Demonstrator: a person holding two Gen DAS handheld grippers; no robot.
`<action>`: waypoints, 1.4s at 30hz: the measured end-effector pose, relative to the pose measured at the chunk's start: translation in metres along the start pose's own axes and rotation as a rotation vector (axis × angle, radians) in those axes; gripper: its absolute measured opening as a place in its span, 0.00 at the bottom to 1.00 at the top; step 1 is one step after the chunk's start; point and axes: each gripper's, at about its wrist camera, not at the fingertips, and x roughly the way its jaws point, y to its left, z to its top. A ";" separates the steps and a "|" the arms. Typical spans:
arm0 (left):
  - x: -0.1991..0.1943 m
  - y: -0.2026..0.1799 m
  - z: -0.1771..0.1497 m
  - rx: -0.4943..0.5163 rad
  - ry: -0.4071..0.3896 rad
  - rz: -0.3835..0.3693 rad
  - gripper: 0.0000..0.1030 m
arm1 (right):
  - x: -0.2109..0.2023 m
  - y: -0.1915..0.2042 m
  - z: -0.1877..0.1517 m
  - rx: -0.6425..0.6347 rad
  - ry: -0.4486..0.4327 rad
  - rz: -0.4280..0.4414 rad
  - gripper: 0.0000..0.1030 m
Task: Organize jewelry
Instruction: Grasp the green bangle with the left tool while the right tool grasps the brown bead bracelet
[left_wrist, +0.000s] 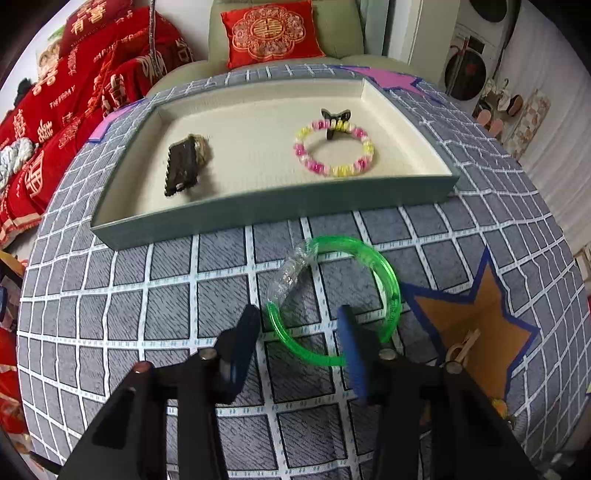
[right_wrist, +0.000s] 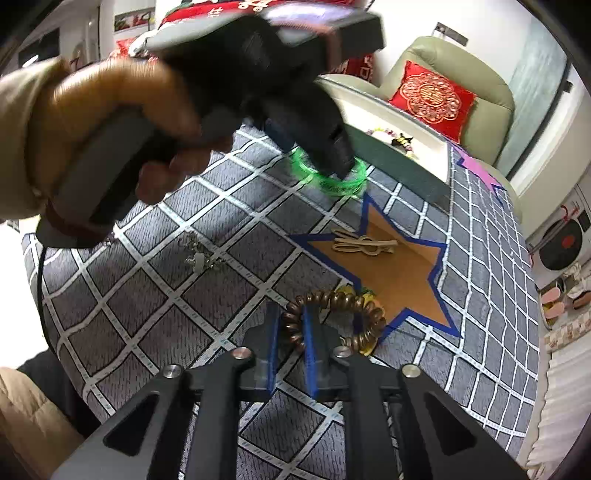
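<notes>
a: green translucent plastic bangle on the grey grid-patterned cloth, right in front of the left gripper. jaws spread wide. one blue pad sits inside the ring, the other outside at nine o'clock, straddling the near-left arc.

b: so a squeeze should trap that arc. the clear crinkled wrapper hangs at eleven o'clock, apart from the pads.

a: and the right gripper?

b: jaws narrowed around the near-left coil of the brown spiral hair tie; whether they pinch it, i can't tell.

a: farther out?

b: grey-green shallow tray with cream lining at twelve o'clock from the bangle, holding a pink-and-yellow beaded bracelet, a black claw clip and a dark comb-edged clip. the left is nearer it.
</notes>
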 end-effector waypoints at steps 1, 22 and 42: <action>-0.001 -0.001 -0.001 0.010 -0.006 -0.003 0.35 | -0.002 -0.002 0.000 0.013 -0.011 0.004 0.11; -0.057 0.021 -0.019 -0.022 -0.101 -0.060 0.16 | -0.033 -0.089 -0.002 0.495 -0.098 0.227 0.08; -0.074 0.032 -0.047 -0.029 -0.102 -0.067 0.16 | -0.007 -0.039 -0.017 0.196 0.031 0.113 0.32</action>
